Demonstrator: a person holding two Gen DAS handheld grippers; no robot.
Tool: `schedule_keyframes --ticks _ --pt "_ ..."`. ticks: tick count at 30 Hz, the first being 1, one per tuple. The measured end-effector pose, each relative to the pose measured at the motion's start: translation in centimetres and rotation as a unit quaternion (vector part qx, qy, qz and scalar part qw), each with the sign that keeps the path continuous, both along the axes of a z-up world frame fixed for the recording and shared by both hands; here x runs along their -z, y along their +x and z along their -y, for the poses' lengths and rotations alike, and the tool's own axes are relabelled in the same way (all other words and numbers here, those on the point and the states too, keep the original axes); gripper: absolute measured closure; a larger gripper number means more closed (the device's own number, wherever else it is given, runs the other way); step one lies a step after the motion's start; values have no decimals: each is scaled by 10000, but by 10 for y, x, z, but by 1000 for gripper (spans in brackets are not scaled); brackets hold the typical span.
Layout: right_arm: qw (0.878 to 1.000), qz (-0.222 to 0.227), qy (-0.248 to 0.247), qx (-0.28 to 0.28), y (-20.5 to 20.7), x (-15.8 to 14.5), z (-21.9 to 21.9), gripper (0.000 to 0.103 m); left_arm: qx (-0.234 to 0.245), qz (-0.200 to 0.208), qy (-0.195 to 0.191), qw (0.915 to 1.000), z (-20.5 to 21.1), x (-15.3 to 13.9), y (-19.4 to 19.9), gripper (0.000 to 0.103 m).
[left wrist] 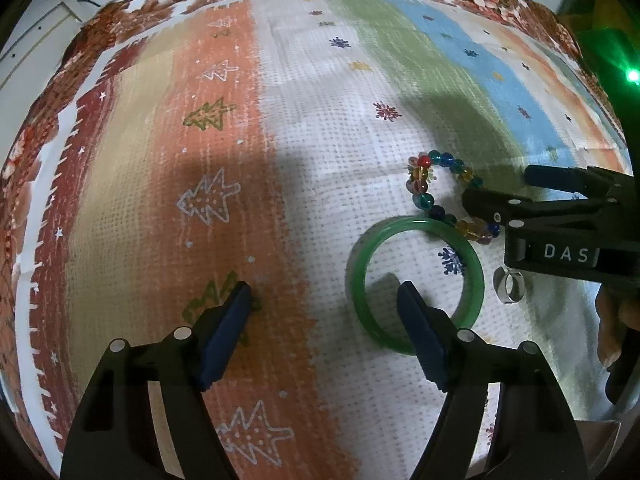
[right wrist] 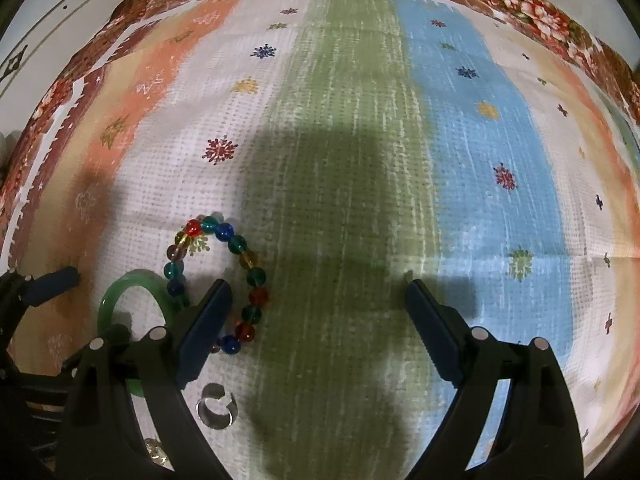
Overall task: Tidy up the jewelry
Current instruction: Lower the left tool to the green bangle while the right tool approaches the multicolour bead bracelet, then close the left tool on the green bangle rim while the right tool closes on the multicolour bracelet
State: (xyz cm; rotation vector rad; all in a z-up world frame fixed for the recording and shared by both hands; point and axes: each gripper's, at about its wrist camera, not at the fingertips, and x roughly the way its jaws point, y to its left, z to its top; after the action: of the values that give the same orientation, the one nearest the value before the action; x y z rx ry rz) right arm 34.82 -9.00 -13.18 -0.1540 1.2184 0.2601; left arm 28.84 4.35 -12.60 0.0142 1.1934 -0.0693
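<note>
Left wrist view: the left gripper [left wrist: 324, 300] points steeply down at a striped cloth [left wrist: 280, 80] printed with trees and snowflakes. Its jaws stand open, with nothing pressed between the pads; the right-hand pad sits over the inside of a green bangle [left wrist: 416, 284] lying flat at lower right of centre, the left-hand pad over the orange stripe. A bracelet of coloured beads [left wrist: 436, 192] lies just above the bangle, touching its upper rim. A small silver ring [left wrist: 508, 284] lies to the right of the bangle, partly under the right gripper [left wrist: 496, 188], which enters from the right edge.

Right wrist view: the right gripper [right wrist: 318, 292] also stands open and empty over the green stripe. Its left-hand finger overlaps the bead bracelet [right wrist: 224, 276] at lower left. The bangle [right wrist: 132, 292] lies further left, the ring [right wrist: 216, 404] below the bracelet, near the bottom edge.
</note>
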Motion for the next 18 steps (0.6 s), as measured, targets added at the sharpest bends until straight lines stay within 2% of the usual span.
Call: schedule_keyframes --ticks 1,2,4,5,6,7,8,9,11,18 --pt "10000 -13 -19 -3 0 0 -1 15 9 29 47 10000 0 0 -1 34" --pt "10000 -15 -42 -12 0 1 -1 16 19 55 147 9999 1 1 -2 40" --pt "9999 -16 -70 -78 -1 1 -2 21 7 68 159 9999 0 1 -2 49" --pt "9999 -9 -83 -132 -1 0 -3 32 12 55 153 9999 -1 1 -2 58" --pt "9998 -12 -67 -187 -2 -1 -4 53 47 43 181 9998 -1 1 -2 72" --pt "9994 -16 -43 -333 -3 -3 -6 64 83 38 203 9998 -1 1 -3 78" --pt "9990 -42 -30 -440 -4 -4 -9 85 118 31 208 9997 -1 1 -3 84" --pt "9987 -82 -4 -495 -5 -4 -11 92 125 23 193 9997 -1 2 -3 89" --pt "9984 -59 -44 -567 -8 -4 -12 92 120 13 177 9998 -2 1 -4 96" --pt "9981 -19 -16 -616 -13 -8 -8 92 37 24 -21 10000 -6 -4 -6 96"
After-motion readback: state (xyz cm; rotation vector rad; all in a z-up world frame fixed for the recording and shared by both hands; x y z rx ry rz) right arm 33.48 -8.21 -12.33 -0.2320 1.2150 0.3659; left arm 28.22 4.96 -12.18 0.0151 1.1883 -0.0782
